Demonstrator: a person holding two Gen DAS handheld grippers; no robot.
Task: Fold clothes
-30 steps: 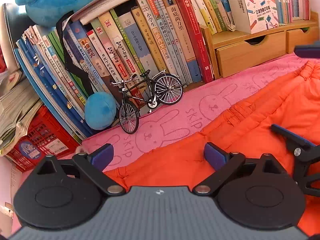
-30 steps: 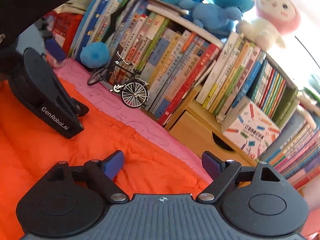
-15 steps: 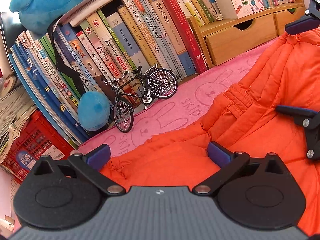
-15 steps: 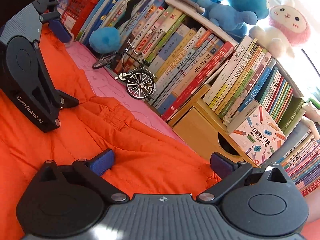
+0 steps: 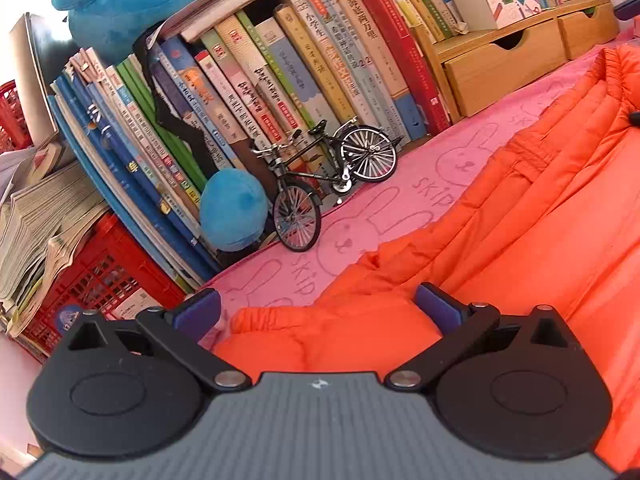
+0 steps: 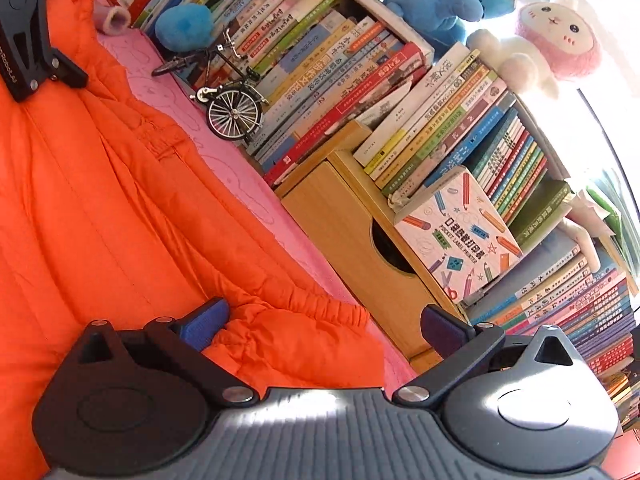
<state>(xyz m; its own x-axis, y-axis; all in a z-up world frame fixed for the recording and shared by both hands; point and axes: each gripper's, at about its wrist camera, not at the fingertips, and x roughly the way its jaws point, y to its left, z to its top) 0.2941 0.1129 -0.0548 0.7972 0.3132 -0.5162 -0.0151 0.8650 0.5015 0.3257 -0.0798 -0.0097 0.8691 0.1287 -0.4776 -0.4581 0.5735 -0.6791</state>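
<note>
Orange padded garment spread on pink bunny-print cloth. Left gripper and right gripper both with jaws apart over elastic hems. Leaning books, toy bicycle at 12 o'clock; wooden drawers at 3 o'clock.

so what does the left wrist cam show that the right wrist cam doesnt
Only the left wrist view shows the stack of magazines on the red crate and the left gripper open over an elastic cuff.

Only the right wrist view shows the pink and white plush on top of the books and the right gripper open at the other cuff.

Both show the orange jacket, the model bicycle, the blue ball and the wooden drawers.
</note>
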